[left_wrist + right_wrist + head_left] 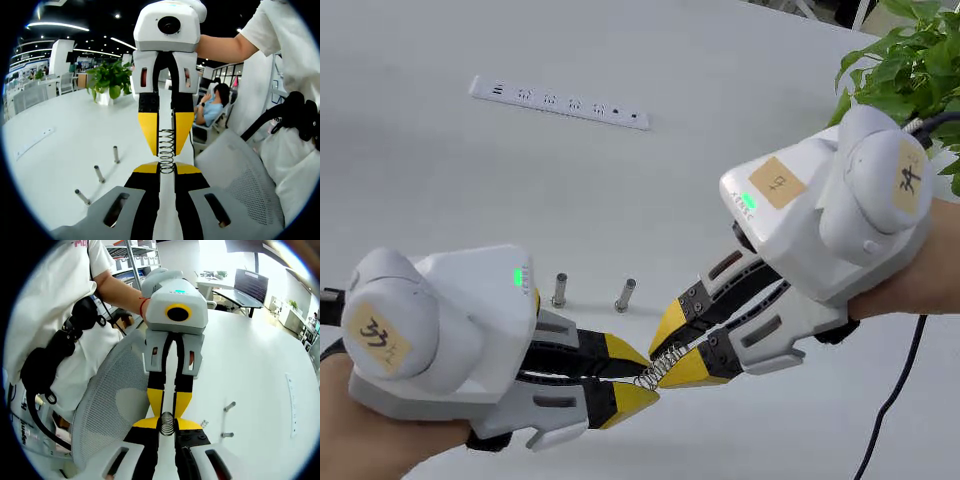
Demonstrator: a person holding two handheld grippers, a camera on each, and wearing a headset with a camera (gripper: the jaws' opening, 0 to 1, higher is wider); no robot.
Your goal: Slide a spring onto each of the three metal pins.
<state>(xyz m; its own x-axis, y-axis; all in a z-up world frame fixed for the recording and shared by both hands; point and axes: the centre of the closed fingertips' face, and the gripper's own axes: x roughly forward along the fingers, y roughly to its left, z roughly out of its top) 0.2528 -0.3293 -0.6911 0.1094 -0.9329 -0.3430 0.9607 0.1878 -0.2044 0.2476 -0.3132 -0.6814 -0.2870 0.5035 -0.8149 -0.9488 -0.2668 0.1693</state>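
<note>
A small steel spring spans the gap between the two grippers' yellow tips, above the white table. My left gripper comes from the lower left and is shut on one end of it. My right gripper reaches in from the right, shut on the spring lying lengthways between its fingers. The left gripper view shows the spring running from my own tips up into the right gripper. Three metal pins stand on the table to the left. Two pins show just beyond the left gripper.
A white power strip lies at the far side of the table. A potted plant stands at the back right, and a black cable hangs by the right hand. A grey mesh chair is close to the table edge.
</note>
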